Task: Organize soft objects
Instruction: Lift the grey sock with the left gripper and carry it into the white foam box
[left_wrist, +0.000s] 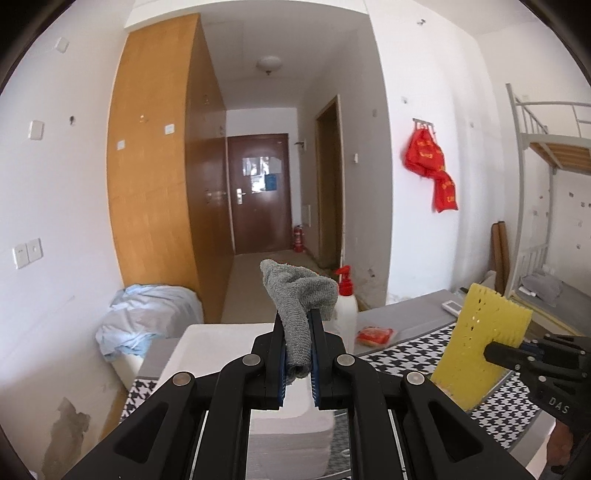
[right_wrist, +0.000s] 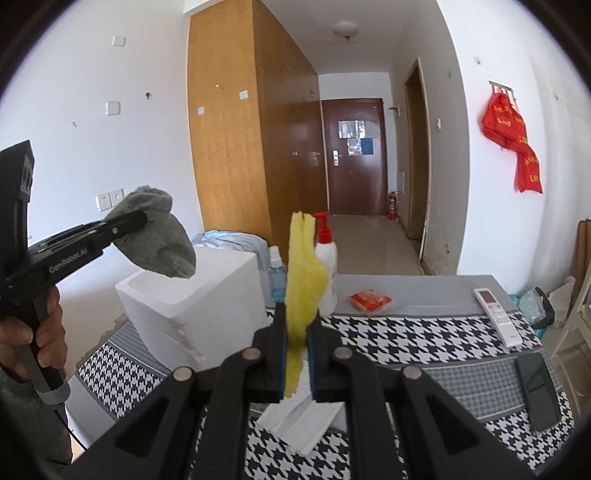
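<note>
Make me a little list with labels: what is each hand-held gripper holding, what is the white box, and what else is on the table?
left hand-held gripper: shut on the gray cloth, held up over the white foam box
right hand-held gripper: shut on the yellow sponge, held in the air
white foam box: open top, stands on the checkered tablecloth
also on table: spray bottle, red packet, remote control, phone
</note>
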